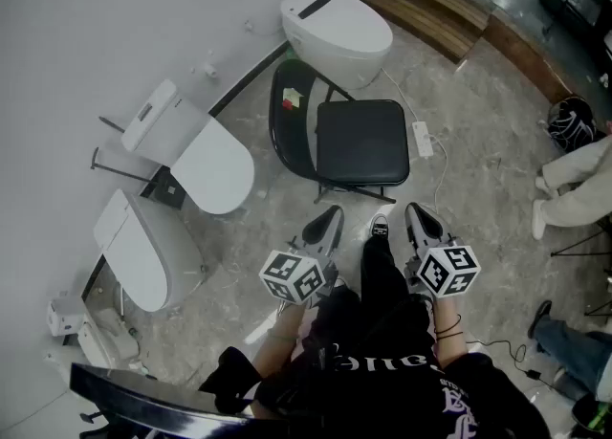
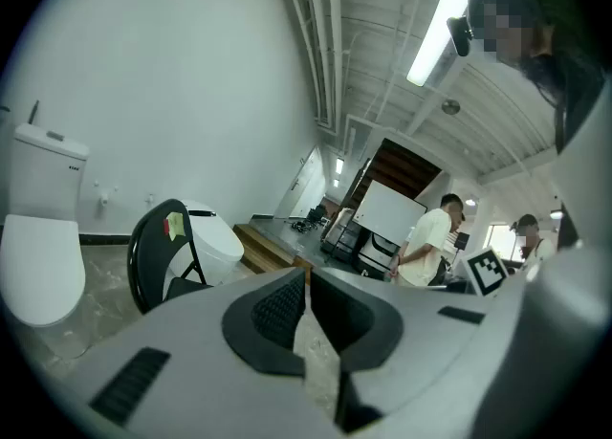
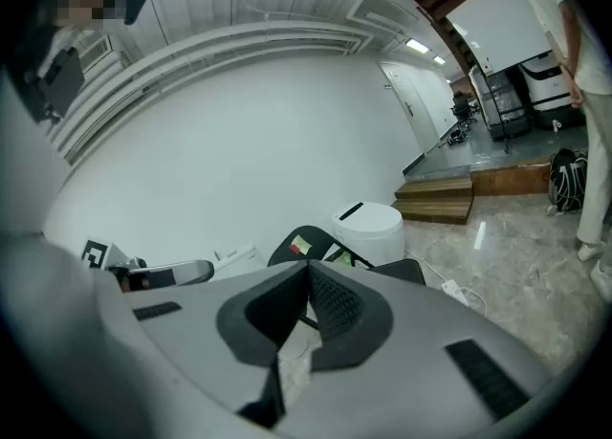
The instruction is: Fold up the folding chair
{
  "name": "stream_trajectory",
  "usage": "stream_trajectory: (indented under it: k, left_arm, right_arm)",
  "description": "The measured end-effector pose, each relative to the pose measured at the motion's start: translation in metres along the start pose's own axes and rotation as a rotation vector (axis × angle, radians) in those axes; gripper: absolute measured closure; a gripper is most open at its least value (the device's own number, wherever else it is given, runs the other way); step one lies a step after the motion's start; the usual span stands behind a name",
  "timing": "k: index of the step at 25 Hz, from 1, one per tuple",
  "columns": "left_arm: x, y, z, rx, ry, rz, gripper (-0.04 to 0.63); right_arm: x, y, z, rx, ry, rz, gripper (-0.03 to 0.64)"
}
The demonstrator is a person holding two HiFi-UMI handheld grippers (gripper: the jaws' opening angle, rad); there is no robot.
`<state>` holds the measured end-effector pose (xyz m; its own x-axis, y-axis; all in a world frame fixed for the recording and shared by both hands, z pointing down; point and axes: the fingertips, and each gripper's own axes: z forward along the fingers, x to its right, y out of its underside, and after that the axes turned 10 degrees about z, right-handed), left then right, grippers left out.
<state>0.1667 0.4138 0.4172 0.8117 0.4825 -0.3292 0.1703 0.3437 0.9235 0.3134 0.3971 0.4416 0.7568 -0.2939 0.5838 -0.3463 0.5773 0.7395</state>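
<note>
Chair [image 1: 361, 141] unfolded, both jaws closed

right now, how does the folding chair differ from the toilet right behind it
The folding chair is black, the toilet white. The chair is a thin frame with a flat padded seat, unfolded; the toilet is one rounded solid body, lid down. Both stand on the floor by the wall.

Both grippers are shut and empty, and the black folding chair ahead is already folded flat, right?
Not folded: the head view shows the folding chair standing open, seat level. The left gripper and right gripper are shut and empty, as you say.
</note>
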Motion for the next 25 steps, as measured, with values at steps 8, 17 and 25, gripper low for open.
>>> stream_trajectory:
  k: [8,17,25]
  left_arm:
    - [-0.052,-0.032,0.129,-0.027,-0.089,-0.039,0.591]
    - [-0.143,-0.036,0.156,-0.106,-0.332,-0.003,0.587]
    - [-0.274,-0.032,0.143,-0.264,-0.488,0.052,0.408]
  right_arm:
    - [0.082,-0.072,0.093,-0.081,-0.059,-0.003,0.603]
    - [0.134,-0.113,0.174,-0.149,-0.103,-0.014,0.601]
    - [0.152,-0.098,0.215,-0.214,-0.055,0.023,0.601]
